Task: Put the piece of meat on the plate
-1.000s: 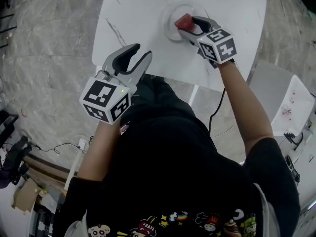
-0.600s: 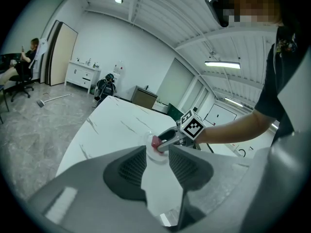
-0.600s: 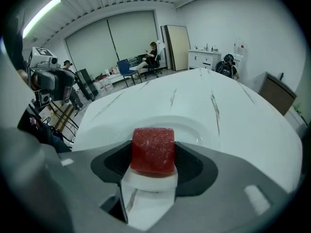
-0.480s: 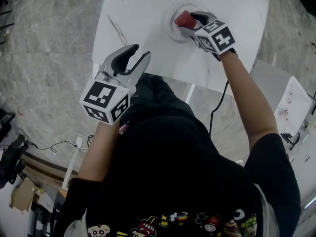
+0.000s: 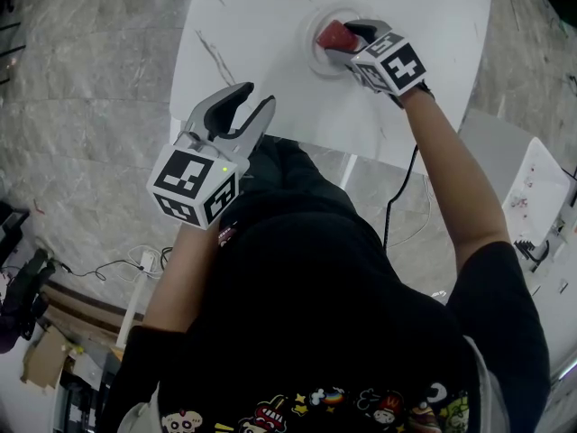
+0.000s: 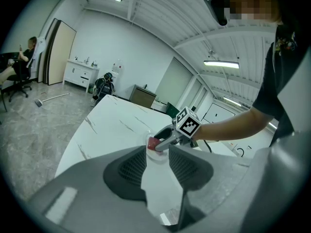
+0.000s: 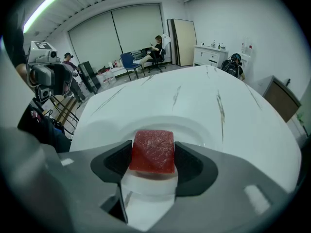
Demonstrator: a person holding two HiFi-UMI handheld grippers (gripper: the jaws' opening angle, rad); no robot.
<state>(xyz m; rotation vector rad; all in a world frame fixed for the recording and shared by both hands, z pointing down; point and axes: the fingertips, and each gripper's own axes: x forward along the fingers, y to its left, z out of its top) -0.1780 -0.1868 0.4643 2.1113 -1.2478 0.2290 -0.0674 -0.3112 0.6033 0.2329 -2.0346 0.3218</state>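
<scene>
The right gripper (image 5: pixel 350 36) clamps the meat (image 7: pixel 152 149) over the plate (image 7: pixel 206 130). The left gripper (image 5: pixel 255 97) hangs at the table (image 5: pixel 243 16) edge, jaws apart and empty.

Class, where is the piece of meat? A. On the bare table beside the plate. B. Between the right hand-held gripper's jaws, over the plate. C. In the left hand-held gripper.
B: the right gripper view shows the piece of meat pinched by the right hand-held gripper, with the plate just beneath.
</scene>
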